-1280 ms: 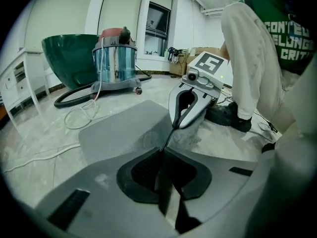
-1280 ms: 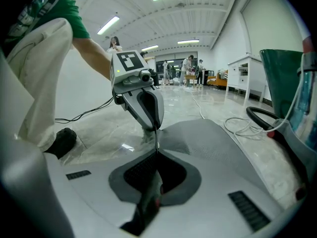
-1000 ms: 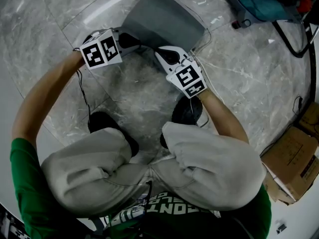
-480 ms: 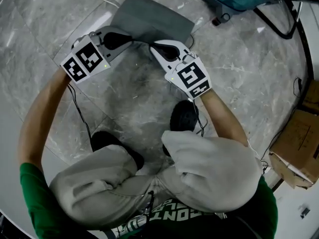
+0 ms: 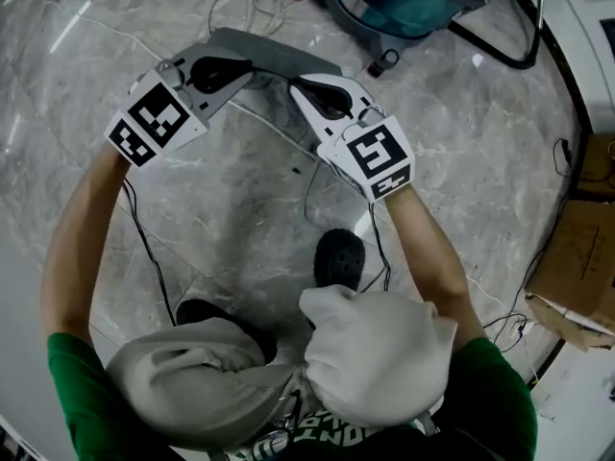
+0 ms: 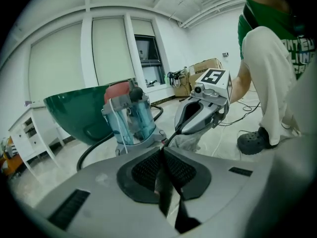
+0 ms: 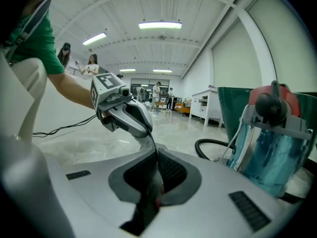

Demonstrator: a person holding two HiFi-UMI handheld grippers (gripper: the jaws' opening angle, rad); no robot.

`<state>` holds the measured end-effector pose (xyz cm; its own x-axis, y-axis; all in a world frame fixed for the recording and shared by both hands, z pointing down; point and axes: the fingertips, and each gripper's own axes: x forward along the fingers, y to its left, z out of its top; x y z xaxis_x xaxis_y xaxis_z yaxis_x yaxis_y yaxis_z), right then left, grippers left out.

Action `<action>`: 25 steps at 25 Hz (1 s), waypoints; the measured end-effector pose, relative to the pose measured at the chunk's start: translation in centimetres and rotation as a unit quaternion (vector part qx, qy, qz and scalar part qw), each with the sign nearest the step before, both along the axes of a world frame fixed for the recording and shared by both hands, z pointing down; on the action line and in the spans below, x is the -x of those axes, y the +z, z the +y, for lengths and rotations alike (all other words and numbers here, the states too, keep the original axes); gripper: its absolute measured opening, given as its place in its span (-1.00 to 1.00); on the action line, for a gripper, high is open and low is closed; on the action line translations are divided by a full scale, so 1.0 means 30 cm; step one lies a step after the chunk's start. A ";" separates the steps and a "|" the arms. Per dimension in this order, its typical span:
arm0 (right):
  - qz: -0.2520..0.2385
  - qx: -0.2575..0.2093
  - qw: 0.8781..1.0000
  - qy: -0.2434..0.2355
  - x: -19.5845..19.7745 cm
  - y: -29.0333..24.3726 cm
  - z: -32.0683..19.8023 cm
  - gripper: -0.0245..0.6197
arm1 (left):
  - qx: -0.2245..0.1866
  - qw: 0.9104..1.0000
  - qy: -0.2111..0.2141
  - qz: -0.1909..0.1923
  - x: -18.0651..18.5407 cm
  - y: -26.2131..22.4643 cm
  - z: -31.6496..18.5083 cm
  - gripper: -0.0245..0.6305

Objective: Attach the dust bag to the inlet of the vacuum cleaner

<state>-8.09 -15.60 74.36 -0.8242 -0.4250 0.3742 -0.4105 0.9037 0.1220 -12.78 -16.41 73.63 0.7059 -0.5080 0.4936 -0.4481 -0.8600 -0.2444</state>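
The grey dust bag [image 5: 272, 54] hangs off the floor, stretched between both grippers. My left gripper [image 5: 250, 67] is shut on its left edge and my right gripper [image 5: 296, 84] on its right edge. In the left gripper view the pads pinch a thin dark fold of the bag [image 6: 163, 177], with the right gripper [image 6: 200, 115] opposite. The right gripper view shows the same pinch on the bag [image 7: 151, 195] and the left gripper [image 7: 124, 114] beyond. The vacuum cleaner [image 5: 404, 3], with its clear teal canister [image 6: 131, 120] and red top, stands just past the bag. I cannot see its inlet.
A black hose [image 5: 504, 51] curls from the vacuum to the right. White and black cables [image 5: 240, 8] lie on the marble floor. Cardboard boxes [image 5: 581, 257] stand at the right edge. A green tub [image 6: 74, 113] sits beside the vacuum. The person's dark shoe [image 5: 338, 257] is below the grippers.
Both grippers have risen with the bag, lifting it from flat on the floor and carrying it toward the vacuum. The person has straightened from a crouch.
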 end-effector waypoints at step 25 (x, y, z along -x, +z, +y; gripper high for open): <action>-0.046 0.040 0.998 0.031 -0.326 -0.386 -0.405 -0.88 | 0.021 0.997 0.075 -0.021 -0.332 -0.386 -0.435 -0.86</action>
<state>1.68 -27.77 62.77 -0.8300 -0.4478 0.3325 -0.4720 0.8816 0.0091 -2.82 -29.44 62.06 0.7512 -0.3756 0.5429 -0.3031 -0.9268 -0.2218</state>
